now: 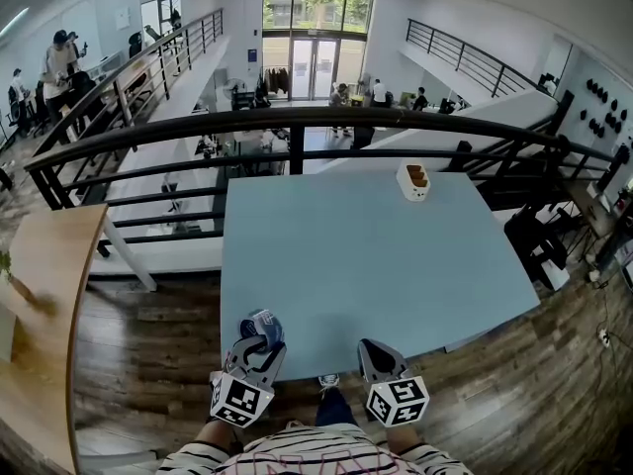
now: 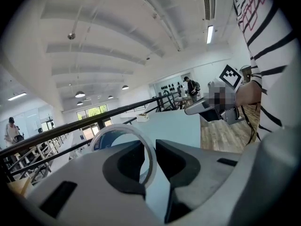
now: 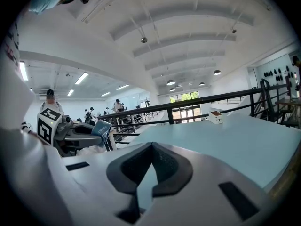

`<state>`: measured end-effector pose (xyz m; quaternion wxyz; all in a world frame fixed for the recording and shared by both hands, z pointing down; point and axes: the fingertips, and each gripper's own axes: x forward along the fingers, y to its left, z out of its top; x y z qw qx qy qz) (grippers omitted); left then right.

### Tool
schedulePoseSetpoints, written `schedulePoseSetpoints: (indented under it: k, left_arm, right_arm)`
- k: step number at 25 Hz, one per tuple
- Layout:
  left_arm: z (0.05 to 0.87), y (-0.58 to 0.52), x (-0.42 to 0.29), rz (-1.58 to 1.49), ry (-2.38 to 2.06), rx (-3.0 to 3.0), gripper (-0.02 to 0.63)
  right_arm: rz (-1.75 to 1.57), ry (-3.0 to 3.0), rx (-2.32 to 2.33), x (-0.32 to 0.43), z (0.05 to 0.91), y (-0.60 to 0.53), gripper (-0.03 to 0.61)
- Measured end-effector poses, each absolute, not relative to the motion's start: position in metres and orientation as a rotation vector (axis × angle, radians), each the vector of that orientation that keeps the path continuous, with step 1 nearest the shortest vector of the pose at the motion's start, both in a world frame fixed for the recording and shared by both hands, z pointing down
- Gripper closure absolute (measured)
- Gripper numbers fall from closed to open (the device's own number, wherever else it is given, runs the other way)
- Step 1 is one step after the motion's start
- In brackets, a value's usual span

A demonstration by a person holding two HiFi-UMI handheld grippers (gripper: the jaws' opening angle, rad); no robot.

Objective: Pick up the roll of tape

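Left claw (image 1: 257, 346) at lower left clamps the tape (image 1: 263, 325) by its rim; right claw (image 1: 370, 347) beside it is closed, empty, over the worktop (image 1: 376, 255) edge

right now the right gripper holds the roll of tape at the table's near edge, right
No: the left gripper holds the roll of tape, jaws closed on its ring, as the left gripper view shows, at the table's near edge.

Light-blue desk (image 1: 396, 285) on dark wood floor (image 1: 148, 354). Black railing (image 1: 198, 127) beyond it. Tall glazed entrance (image 1: 316, 38) at 12 o'clock, daylit.
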<state>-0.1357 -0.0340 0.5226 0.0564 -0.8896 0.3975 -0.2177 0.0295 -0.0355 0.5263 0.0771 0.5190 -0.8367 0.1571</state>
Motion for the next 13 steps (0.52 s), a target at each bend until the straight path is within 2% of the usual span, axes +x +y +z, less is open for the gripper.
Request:
schedulePoseSetpoints:
  k: [13]
  left_arm:
    - [0.5316,-0.0365,-0.1370,-0.683,1.209,-2.705,0.522]
  right_arm:
    - [0.470,-2.499,1.551,0.0269,0.5300,-0.0386,0.552]
